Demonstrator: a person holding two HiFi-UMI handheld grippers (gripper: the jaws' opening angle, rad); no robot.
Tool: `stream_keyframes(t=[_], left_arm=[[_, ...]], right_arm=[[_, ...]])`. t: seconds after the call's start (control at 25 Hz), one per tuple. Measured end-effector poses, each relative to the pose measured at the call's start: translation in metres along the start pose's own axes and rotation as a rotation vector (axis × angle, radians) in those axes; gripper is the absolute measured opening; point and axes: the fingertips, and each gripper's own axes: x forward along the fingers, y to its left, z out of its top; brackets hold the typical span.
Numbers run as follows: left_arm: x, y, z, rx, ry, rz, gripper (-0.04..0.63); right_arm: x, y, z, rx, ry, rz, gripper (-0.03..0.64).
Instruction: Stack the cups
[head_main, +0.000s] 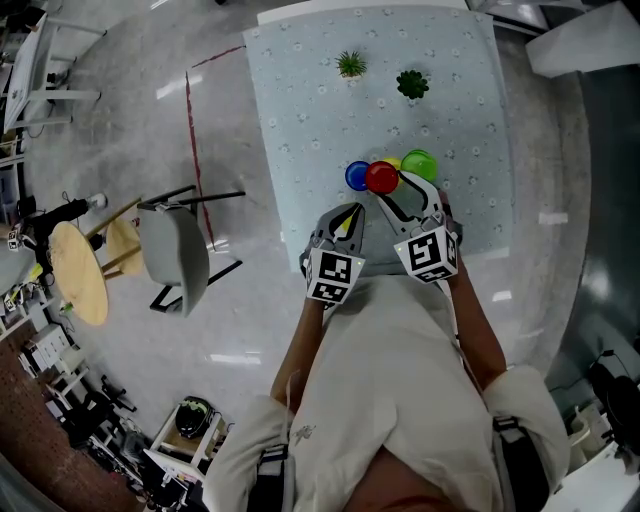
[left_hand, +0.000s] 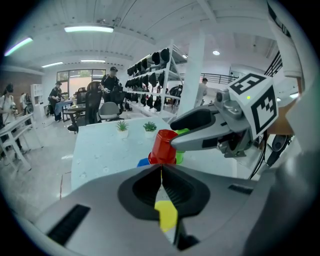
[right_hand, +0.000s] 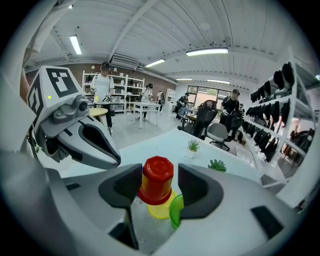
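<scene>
The person (head_main: 400, 390) in a light top is nearest, with both arms stretched forward to the near edge of the table (head_main: 290, 120), which has a pale patterned cloth. The left gripper (left_hand: 161, 174) is held just before the cups. Its two jaws are pressed together along one line, and nothing is between them. The right gripper (right_hand: 159, 175) is just beside it, and its jaws stand apart, one at each side of the red cup (right_hand: 156, 181). The right jaw has a clear gap to this cup. The left jaw is very close to it, and I cannot tell if it touches.

The red cup is upside down, and a yellow cup (right_hand: 160, 210) shows under its rim, so it seems to sit on the yellow one. The green cup (head_main: 419, 163) is just to the right, close by the right jaw. The blue cup (head_main: 357, 176) stands just beside the red one on its left.

Farther on the table a spiky plant (head_main: 351, 65) and a dark plant (head_main: 412, 84) stand near each other, well apart from the cups. Left of the table, on the grey floor, there is a grey chair (head_main: 175, 255).
</scene>
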Motion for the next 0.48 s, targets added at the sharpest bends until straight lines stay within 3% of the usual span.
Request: stream_keyframes(t=[0.48], left_arm=[[-0.013,-0.001,-0.001,0.009,-0.021,0.019,0.018]], right_arm=[[-0.025,0.013,0.010,-0.019,-0.039,-0.018,0.194]])
